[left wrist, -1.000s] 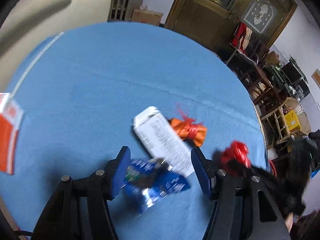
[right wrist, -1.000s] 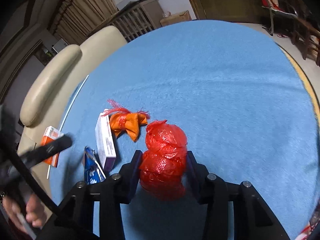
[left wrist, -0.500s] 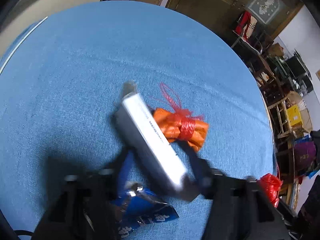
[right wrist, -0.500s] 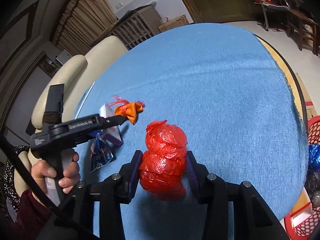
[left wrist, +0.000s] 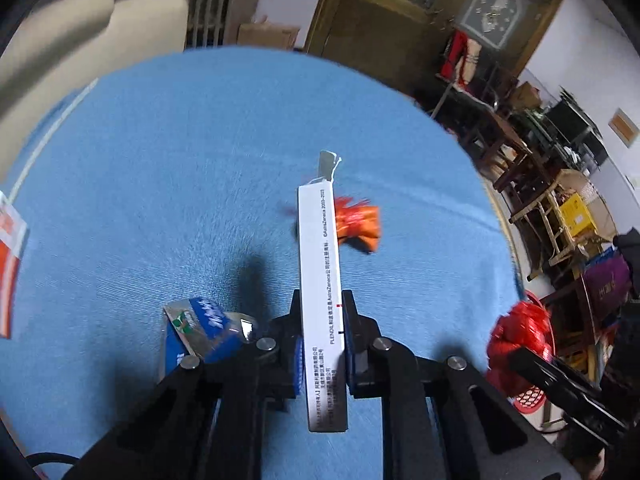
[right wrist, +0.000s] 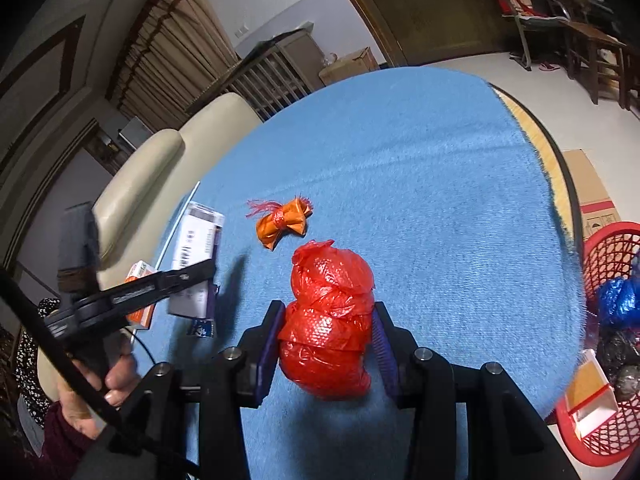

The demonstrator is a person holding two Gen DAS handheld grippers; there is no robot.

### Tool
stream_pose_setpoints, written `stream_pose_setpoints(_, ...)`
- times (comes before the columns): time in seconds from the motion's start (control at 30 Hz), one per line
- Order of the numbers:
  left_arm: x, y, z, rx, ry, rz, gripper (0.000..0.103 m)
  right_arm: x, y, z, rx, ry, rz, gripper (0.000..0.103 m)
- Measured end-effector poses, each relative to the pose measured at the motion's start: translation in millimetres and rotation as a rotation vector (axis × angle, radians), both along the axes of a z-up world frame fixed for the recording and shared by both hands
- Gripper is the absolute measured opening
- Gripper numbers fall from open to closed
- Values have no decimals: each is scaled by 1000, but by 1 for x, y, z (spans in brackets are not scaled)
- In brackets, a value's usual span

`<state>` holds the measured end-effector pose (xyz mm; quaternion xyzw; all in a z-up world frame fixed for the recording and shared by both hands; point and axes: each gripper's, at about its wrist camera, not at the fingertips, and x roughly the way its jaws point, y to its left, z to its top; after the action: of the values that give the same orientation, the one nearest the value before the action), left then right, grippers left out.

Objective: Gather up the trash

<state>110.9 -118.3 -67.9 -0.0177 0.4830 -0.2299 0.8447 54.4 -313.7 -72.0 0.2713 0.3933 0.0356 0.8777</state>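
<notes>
My left gripper [left wrist: 322, 344] is shut on a white carton box [left wrist: 320, 280] and holds it edge-up above the blue tablecloth [left wrist: 180, 152]; it also shows in the right wrist view [right wrist: 196, 256]. My right gripper [right wrist: 326, 340] is shut on a crumpled red plastic bag [right wrist: 328, 320], also seen in the left wrist view [left wrist: 520, 332]. An orange wrapper tied like a bow [right wrist: 284, 222] lies on the cloth beyond both grippers. A blue foil wrapper [left wrist: 200, 328] lies left of the left gripper.
A red basket [right wrist: 612, 360] with blue bags and other trash stands on the floor off the table's right edge. An orange-and-white box [left wrist: 10, 264] lies at the table's left edge. Cream chairs [right wrist: 168, 160] stand behind the table.
My left gripper closed on the white carton and lifted it off the cloth, turning it edge-up. My right gripper carried the red bag up and right, bringing the red basket into view.
</notes>
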Motion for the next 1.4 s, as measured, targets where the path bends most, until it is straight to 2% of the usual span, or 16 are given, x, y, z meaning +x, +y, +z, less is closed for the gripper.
stream_pose_setpoints(0.2,-36,-3,25,14,-56,-16,16,-24,-5,10,-31,-32,-17,46)
stream_pose_setpoints(0.67,-118,-44,74,167,-279,-84,16,-94,-30,43,-44,-119,-84,46)
stream_pose_setpoints(1.13,-175,-97,103,252,-472,-173,16,-166,-56,74,-87,-187,-163,46)
stream_pose_setpoints(1.4,-192,-115,109,272,-506,-222,16,-182,-68,76,-77,-194,-193,46)
